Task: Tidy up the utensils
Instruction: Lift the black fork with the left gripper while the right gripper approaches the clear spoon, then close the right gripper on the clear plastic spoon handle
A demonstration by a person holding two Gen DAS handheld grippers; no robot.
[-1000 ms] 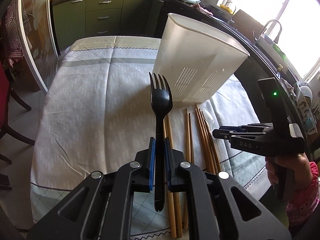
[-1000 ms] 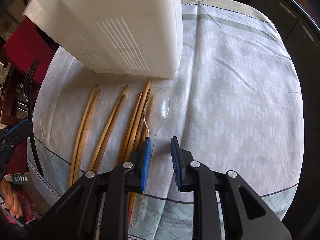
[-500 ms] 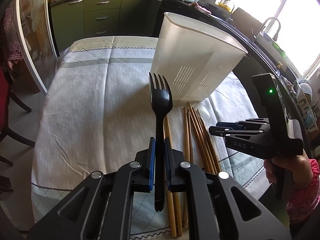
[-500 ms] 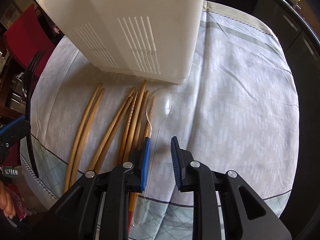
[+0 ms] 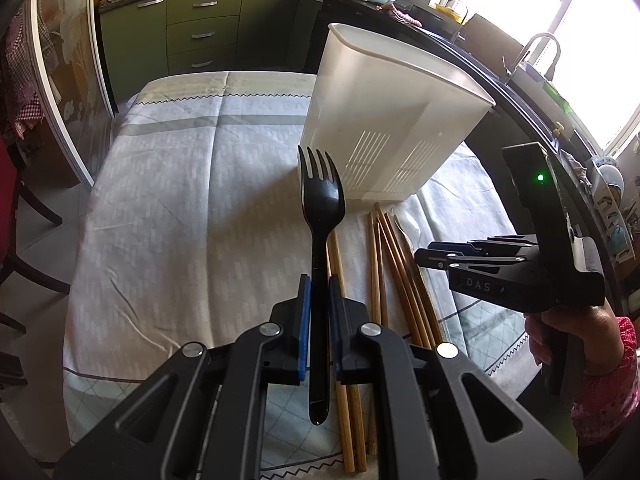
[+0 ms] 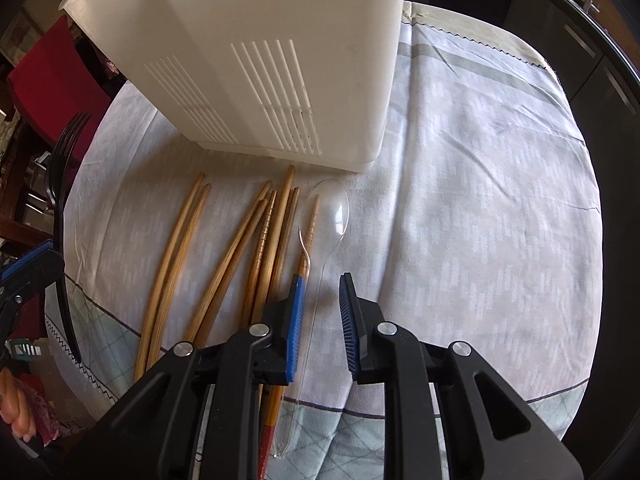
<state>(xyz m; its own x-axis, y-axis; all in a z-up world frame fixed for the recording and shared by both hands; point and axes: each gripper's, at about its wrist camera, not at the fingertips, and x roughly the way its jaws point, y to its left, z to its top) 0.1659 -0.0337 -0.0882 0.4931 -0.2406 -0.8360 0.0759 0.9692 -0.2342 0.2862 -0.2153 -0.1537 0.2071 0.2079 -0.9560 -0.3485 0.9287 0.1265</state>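
Note:
My left gripper (image 5: 319, 284) is shut on a black plastic fork (image 5: 321, 216), held upright above the table, tines up, short of the white slotted utensil holder (image 5: 384, 128). Several wooden chopsticks (image 6: 224, 264) lie side by side on the cloth in front of the holder (image 6: 256, 52). A clear plastic spoon (image 6: 326, 224) lies at their right edge. My right gripper (image 6: 322, 300) is open, its jaws on either side of the spoon's handle, just above the cloth. The right gripper also shows in the left wrist view (image 5: 430, 254).
The table carries a pale patterned cloth (image 5: 172, 208) with a checked border near the front edge (image 6: 344, 432). A red chair (image 6: 52, 80) stands beyond the holder. Green kitchen cabinets (image 5: 192, 36) and a sink by the window (image 5: 536, 60) lie behind.
My right gripper has moved forward and down over the clear spoon's handle, closer to the holder. My left gripper with the fork has moved slightly nearer the holder.

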